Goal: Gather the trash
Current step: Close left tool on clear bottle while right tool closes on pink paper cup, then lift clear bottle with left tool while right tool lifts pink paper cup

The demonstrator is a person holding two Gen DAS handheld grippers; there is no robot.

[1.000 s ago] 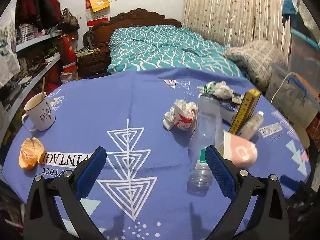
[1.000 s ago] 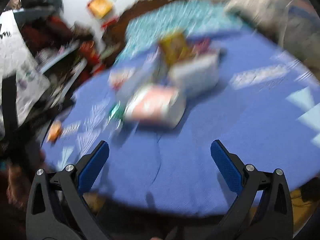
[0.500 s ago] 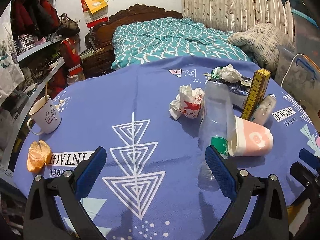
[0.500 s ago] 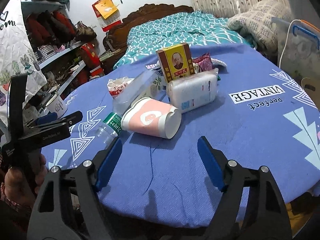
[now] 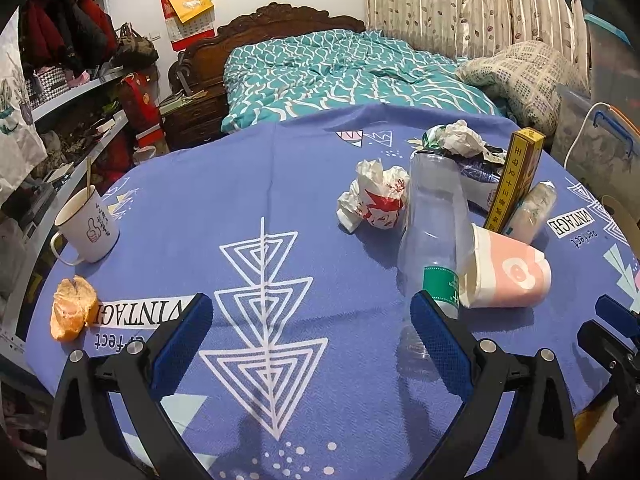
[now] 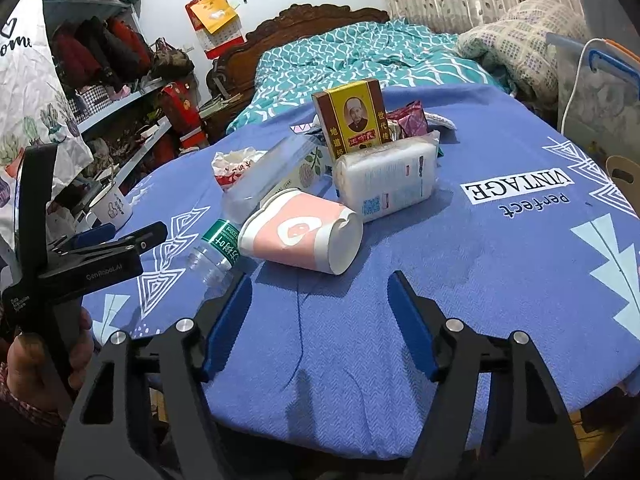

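Left wrist view: left gripper [image 5: 310, 330] spread wide, nothing between the pads. Clear plastic bottle [image 5: 434, 236] lay just ahead of the right-hand finger, neck partly hidden behind that pad. Pink paper cup [image 5: 506, 274] on its side, touching the bottle further right. Crumpled wrapper [image 5: 376, 198] well ahead; mug [image 5: 88, 226] and orange peel [image 5: 72, 308] far off to the left-hand side.

Right wrist view: right gripper [image 6: 320, 320] closing, jaws empty over bare tablecloth [image 6: 500, 280]. Cup just ahead, slightly left. Risk: closing short of the cup grabs only cloth; round cup could roll, nudge the bottle.

Only here: tissue pack [image 6: 386, 184] front, yellow box [image 6: 350, 118] face, hand [image 6: 44, 356] holding the other gripper.
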